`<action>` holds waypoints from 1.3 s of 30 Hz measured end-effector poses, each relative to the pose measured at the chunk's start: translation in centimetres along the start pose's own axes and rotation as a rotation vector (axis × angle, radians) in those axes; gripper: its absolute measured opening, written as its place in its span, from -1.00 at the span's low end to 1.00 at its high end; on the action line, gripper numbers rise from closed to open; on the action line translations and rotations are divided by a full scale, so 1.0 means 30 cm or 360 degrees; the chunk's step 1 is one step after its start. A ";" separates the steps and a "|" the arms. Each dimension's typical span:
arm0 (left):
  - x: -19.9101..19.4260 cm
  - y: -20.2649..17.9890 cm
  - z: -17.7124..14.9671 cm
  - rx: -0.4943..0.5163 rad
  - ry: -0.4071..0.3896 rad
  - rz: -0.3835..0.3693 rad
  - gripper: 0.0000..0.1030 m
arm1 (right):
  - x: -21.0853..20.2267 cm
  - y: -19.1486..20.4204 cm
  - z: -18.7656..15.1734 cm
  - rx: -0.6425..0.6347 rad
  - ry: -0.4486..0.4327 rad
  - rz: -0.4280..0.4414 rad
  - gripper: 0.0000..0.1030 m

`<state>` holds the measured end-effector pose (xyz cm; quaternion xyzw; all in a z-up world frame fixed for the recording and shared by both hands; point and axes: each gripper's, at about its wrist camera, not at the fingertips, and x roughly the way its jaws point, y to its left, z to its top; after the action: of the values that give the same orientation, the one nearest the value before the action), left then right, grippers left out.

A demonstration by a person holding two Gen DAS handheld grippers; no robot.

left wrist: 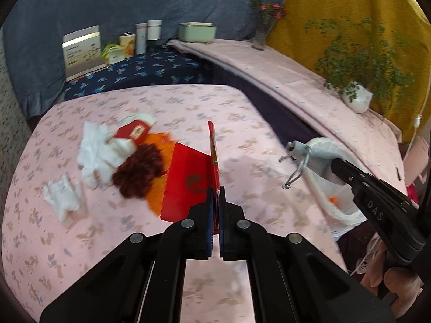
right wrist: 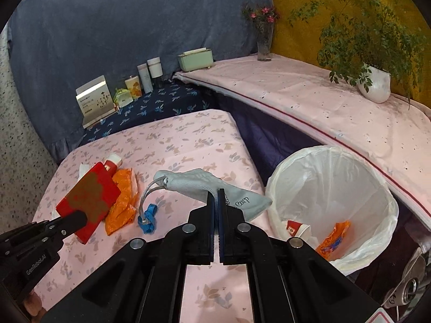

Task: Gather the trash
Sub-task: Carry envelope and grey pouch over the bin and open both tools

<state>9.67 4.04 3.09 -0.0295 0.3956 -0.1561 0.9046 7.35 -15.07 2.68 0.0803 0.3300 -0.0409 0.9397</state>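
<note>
Our right tongs are clamped on the grey pouch, bin just lower right of it; left tongs are clamped on the red card.

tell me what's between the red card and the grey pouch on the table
In the right wrist view, an orange wrapper lies between the red card and the grey pouch.

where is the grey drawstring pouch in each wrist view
Left wrist view: grey drawstring pouch sits right of centre, pinched by the right tool, cord dangling.
Right wrist view: pouch is centre frame, held in that tool.
Shared landmark: the white plant pot on the far ledge.
</note>
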 end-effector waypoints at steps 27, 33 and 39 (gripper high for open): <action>0.198 -0.609 0.056 0.0379 0.0088 -0.0415 -0.95 | -0.071 -0.542 0.024 0.0261 -0.0073 -0.0313 -0.96; 0.248 -0.667 0.052 0.0413 0.0124 -0.0424 -0.89 | -0.047 -0.578 0.016 0.0269 -0.0046 -0.0329 -0.95; 0.272 -0.664 0.049 0.0370 0.0122 -0.0397 -0.16 | -0.037 -0.592 0.016 0.0302 -0.0058 -0.0329 -0.55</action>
<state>10.77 -17.47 1.86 0.0325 0.4024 -0.3128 0.8597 4.47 -32.58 1.54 0.1336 0.3140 -0.1701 0.9244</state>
